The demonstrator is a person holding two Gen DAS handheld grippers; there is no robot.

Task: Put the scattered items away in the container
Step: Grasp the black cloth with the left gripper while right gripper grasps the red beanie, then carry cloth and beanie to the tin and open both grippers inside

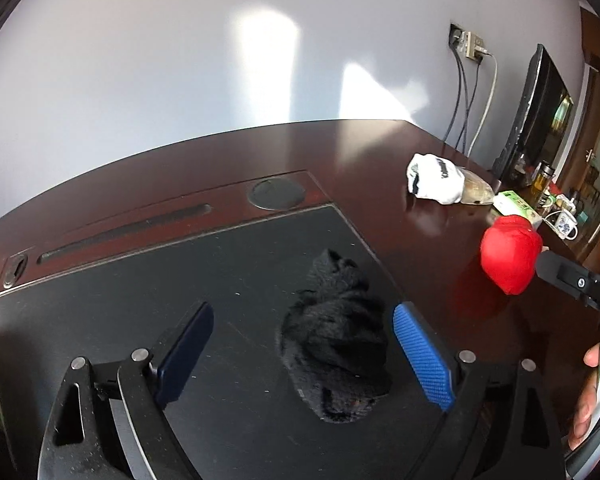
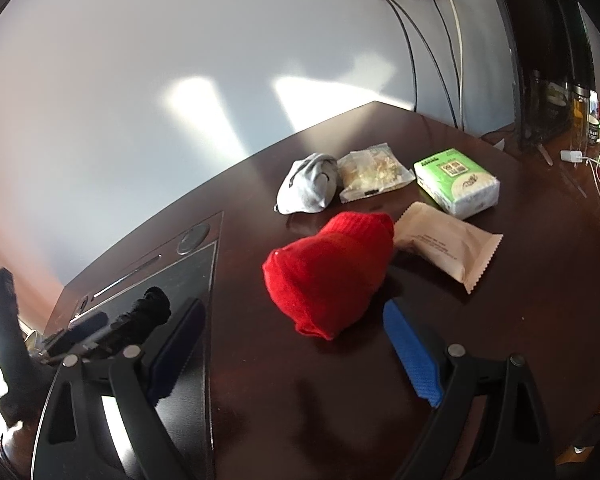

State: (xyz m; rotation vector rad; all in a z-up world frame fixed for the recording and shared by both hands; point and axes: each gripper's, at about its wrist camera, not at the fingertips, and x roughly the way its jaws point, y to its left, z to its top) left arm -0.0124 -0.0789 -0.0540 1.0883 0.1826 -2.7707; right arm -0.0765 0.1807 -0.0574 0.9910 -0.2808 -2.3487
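The desk (image 2: 500,340) still carries every scattered item, and no container shows in either view, so by this evidence the tidying has barely begun or nothing has yet gone in.

Largest of the items is the red hat (image 2: 332,272), lying on the bare wood just ahead of the right gripper (image 2: 288,352), whose fingers stand wide apart and hold nothing. Next comes the black knit (image 1: 336,340), lying on the dark desk mat (image 1: 140,280) between the spread fingers of the left gripper (image 1: 300,356); its right edge lies close to the blue pad (image 1: 420,356), but the pads do not press it. Beyond the hat sit a beige packet (image 2: 444,244), a green tissue pack (image 2: 460,184), a clear snack bag (image 2: 372,176) and a grey sock (image 2: 308,188), the last two touching.

Where the container stands cannot be told. The left view cuts off the person's hand (image 1: 588,400) at its right edge, and the black knit is too dark to say whether it is a hat, sock or glove. The clutter by the monitor (image 2: 548,80) is too small to name.
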